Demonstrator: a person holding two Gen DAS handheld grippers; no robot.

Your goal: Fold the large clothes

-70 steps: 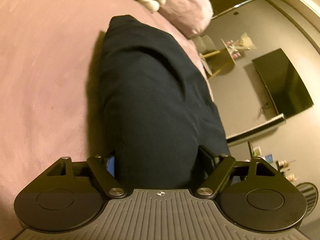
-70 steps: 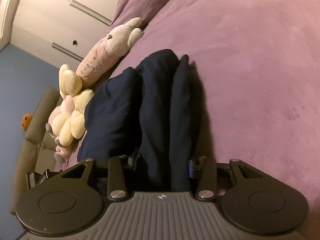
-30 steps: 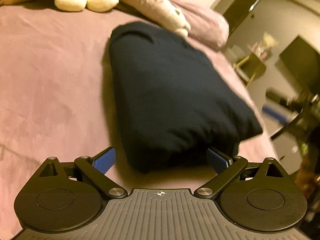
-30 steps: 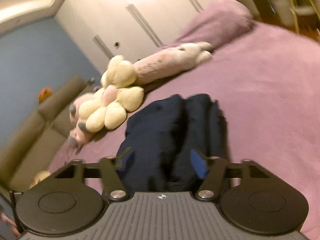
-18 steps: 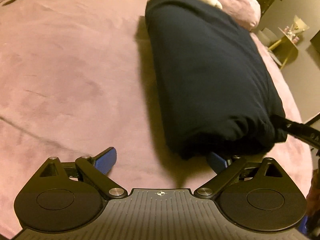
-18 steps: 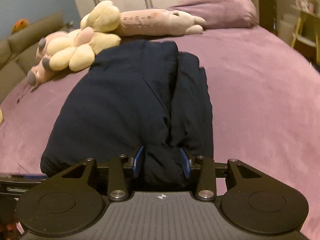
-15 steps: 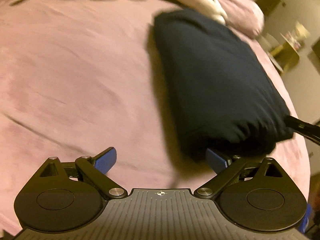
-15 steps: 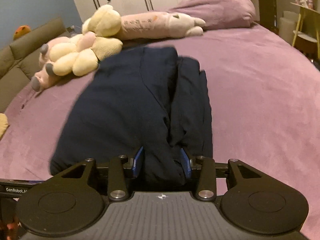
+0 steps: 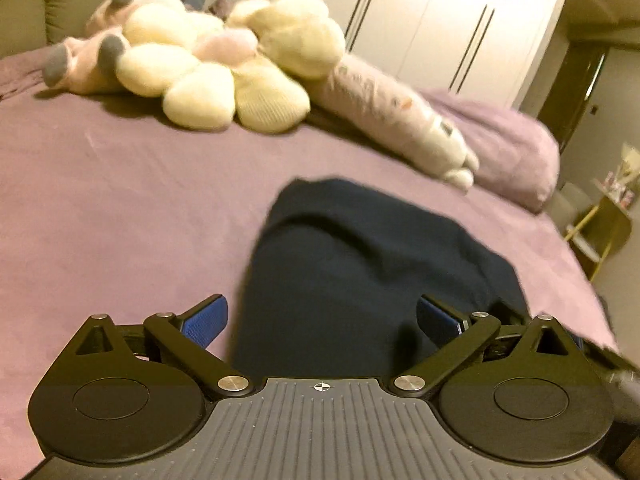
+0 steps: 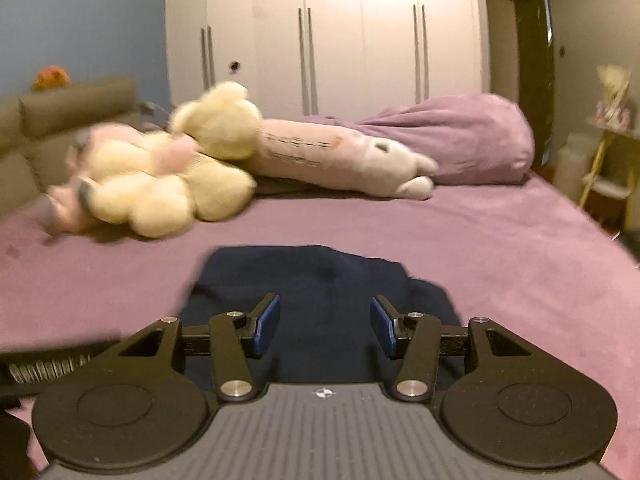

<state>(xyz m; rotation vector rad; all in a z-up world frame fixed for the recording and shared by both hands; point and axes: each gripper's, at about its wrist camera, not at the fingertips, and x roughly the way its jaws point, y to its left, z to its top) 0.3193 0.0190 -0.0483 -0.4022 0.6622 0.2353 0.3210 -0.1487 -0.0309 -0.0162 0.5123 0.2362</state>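
1. The dark garment (image 9: 360,272) lies as a compact folded bundle on the purple bed (image 9: 120,208), in the near middle part, well apart from the plush toys (image 9: 208,72) and the pillow (image 10: 460,136) at the far end.
2. The left gripper (image 9: 322,322) is spread wide, with the near end of the bundle showing between its blue pads (image 9: 204,322), and it holds nothing.
3. The right gripper (image 10: 324,326) is also spread, its 2 fingers are apart over the near edge of the garment (image 10: 320,292), and nothing is pinched.
4. I judge that the fold is almost complete and this step is the release, or a last check of the shape.
5. The next move probably calls for either 1 more fold across the bundle or only a light press to flatten the top, without dragging the layers open.
6. The long axis of the bundle seems to run from near to far, toward the toys. In the left view the far end leans a little to the left.
7. In the right view, a lower layer sticks out on the right side.
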